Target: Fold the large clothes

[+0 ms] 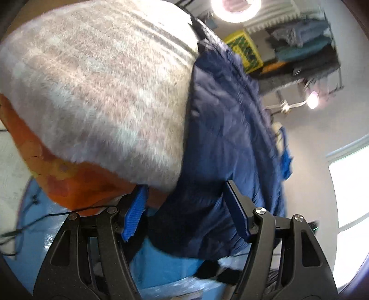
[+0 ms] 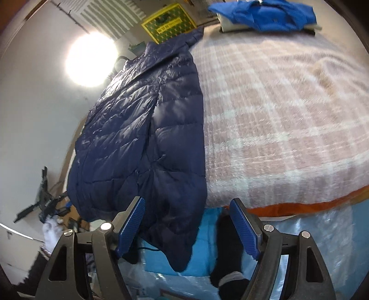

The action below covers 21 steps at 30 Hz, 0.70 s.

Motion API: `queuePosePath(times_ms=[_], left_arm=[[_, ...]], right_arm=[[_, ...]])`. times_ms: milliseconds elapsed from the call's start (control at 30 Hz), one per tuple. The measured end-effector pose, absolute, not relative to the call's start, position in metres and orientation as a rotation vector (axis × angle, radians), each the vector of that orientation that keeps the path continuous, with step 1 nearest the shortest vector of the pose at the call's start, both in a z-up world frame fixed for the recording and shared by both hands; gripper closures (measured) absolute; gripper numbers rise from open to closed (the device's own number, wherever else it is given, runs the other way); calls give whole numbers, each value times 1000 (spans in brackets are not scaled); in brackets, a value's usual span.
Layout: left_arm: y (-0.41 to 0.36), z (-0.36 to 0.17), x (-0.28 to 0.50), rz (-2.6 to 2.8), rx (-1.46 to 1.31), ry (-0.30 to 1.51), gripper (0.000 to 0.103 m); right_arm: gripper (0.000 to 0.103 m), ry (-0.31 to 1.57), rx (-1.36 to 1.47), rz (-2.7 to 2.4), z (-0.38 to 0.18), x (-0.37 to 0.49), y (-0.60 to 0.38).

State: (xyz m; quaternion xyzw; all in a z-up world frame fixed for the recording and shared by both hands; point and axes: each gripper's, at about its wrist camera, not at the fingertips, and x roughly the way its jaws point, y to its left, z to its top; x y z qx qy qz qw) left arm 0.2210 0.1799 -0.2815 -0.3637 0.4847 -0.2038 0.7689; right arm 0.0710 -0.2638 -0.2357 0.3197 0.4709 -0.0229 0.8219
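Observation:
A navy quilted puffer jacket (image 2: pixel 143 129) lies spread along the left edge of a bed, on a pink-and-white checked blanket (image 2: pixel 276 103); its hem hangs over the near edge. My right gripper (image 2: pixel 186 199) is open just in front of that hem, with the hanging corner in the gap and neither blue pad touching it. In the left wrist view the jacket (image 1: pixel 226 129) runs down the right side of the blanket (image 1: pixel 96 80). My left gripper (image 1: pixel 184 187) is open, its pads on either side of the hanging hem without pressing it.
An orange sheet (image 1: pixel 69 182) shows under the blanket at the bed edge. A folded blue garment (image 2: pixel 265 13) sits at the far end of the bed. A yellow crate (image 2: pixel 168 22), a clothes rack (image 1: pixel 304 46) and a bright lamp (image 2: pixel 91 62) stand beyond. A foot in a black sock (image 2: pixel 228 249) rests on blue floor covering (image 2: pixel 156 256).

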Motion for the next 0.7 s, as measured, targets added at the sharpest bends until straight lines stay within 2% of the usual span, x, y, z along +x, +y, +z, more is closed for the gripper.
queuePosePath(times_ms=[300,533,700], left_arm=[[169,-310,218,-543,-943,1051,34],[154,-287,193,-628,-853,1087,34],[147,-268,172,-649,-740,1118,36]], right_arm=[[24,1031,709,38,-258,84,-253],[28,1073,632,142,-262,97,-223],[53,1082,621,166,-263,98,-219]])
